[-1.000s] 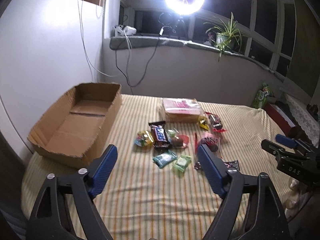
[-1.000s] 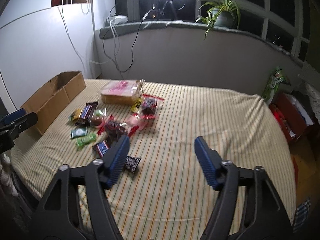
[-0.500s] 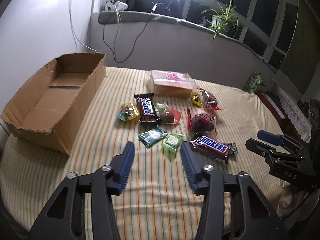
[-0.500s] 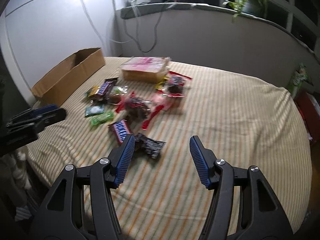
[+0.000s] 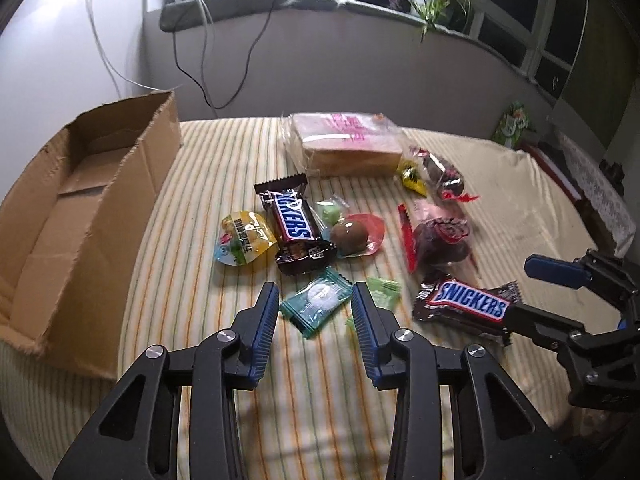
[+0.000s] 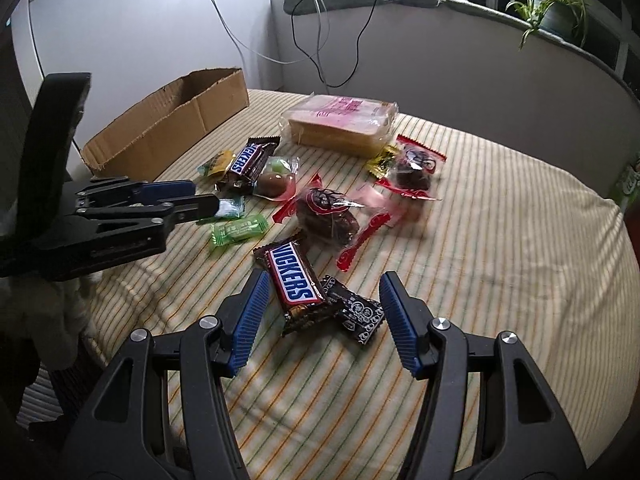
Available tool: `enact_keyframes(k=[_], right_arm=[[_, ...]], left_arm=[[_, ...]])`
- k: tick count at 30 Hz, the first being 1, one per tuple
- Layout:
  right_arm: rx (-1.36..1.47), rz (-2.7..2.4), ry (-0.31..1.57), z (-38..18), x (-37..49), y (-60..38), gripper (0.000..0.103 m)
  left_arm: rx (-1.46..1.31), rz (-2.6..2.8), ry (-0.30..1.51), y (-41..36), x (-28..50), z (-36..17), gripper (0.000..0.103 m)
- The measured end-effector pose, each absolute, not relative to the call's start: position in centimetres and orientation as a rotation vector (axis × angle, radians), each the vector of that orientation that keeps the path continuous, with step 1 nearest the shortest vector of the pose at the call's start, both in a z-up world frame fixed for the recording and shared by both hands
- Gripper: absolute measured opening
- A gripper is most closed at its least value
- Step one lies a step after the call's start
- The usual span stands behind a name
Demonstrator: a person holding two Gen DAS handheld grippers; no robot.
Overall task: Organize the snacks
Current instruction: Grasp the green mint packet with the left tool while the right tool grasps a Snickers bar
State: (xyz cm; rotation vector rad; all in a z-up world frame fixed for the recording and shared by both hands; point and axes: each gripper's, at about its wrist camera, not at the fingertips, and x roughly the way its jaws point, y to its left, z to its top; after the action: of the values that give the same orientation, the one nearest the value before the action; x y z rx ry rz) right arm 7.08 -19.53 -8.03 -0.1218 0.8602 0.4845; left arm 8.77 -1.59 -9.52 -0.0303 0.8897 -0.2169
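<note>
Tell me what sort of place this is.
Probably a room in a home, perhaps an enclosed balcony: a curved window ledge with a potted plant and charger cables, and a table under a striped cloth spread with snacks beside a cardboard box.

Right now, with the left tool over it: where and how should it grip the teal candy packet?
Grip the teal candy packet across its puffy middle, coming from above. It lies flat and diagonal on the striped cloth, so roll the left tool, whose jaws are closing with the packet between them but untouched, until its pads face the long edges. Avoid the crimped ends and the green packet.
</note>
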Motion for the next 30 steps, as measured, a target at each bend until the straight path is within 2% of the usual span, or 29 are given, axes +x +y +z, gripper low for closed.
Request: enact_keyframes(k=[14, 18, 24, 29, 30], right_arm=[[-0.119, 0.541, 0.903, -9.2, 8.3, -18.3, 0.06], [-0.109, 0.566, 0.924, -9.6, 8.6, -18.0, 0.054], [-0.122, 0.576, 0.923, -10.1, 8.8, -17.8, 0.053], [-0.14, 0.581, 0.925, -10.4, 8.9, -17.9, 0.045], [-0.143, 0.585, 0.924, -10.4, 8.9, -17.9, 0.044]], left_arm=[[-0.009, -0.238, 0.946, -2.4, 10.0, -10.9, 0.036], [0.008, -0.25, 0.948, -2.8, 9.7, -10.9, 0.033], [0.007, -0.235, 0.944, -3.1, 10.0, -11.1, 0.033], [0.006, -0.219, 0.935, -2.9, 10.2, -11.1, 0.015], [0.01, -0.219, 0.933, -2.9, 10.2, -11.2, 0.014]])
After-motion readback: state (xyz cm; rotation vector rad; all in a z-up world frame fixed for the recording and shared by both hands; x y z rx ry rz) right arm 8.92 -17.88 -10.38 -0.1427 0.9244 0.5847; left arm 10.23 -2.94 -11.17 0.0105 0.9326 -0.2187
